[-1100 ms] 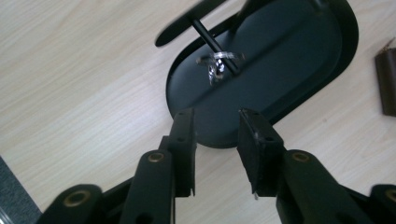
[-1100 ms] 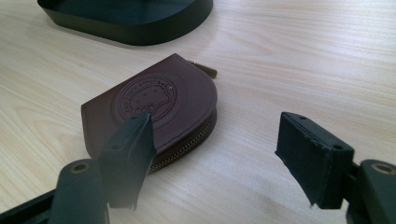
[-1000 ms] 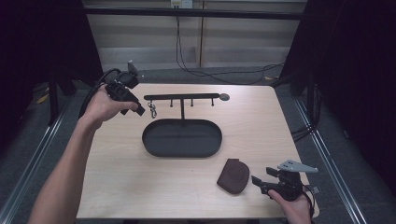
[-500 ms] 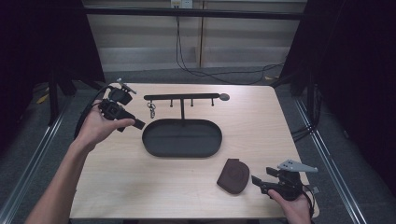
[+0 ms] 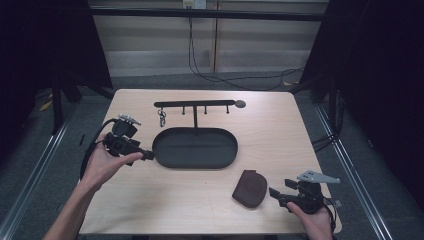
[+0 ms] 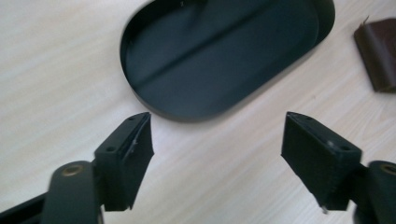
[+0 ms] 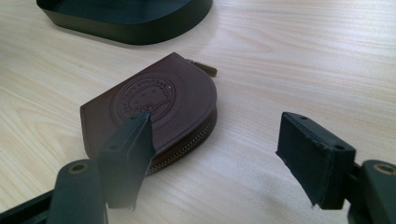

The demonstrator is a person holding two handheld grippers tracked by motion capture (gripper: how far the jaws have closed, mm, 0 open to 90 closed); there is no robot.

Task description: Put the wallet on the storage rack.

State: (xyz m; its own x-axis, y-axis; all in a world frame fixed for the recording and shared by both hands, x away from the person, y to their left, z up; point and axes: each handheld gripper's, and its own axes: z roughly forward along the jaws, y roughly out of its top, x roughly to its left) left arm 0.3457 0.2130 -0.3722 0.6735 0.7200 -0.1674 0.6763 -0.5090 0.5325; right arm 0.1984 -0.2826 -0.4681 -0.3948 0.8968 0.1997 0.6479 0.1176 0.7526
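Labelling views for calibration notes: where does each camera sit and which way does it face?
High view: above the person's side, facing forward and down on the table; both forearms, left gripper, right gripper.
Left gripper view: rides the left gripper, looks along its open jaws, just opened, nothing between, at the black tray.
Right gripper view: rides the right gripper, jaws open, facing the brown pouch.
Shared: tray and pouch appear in all three.
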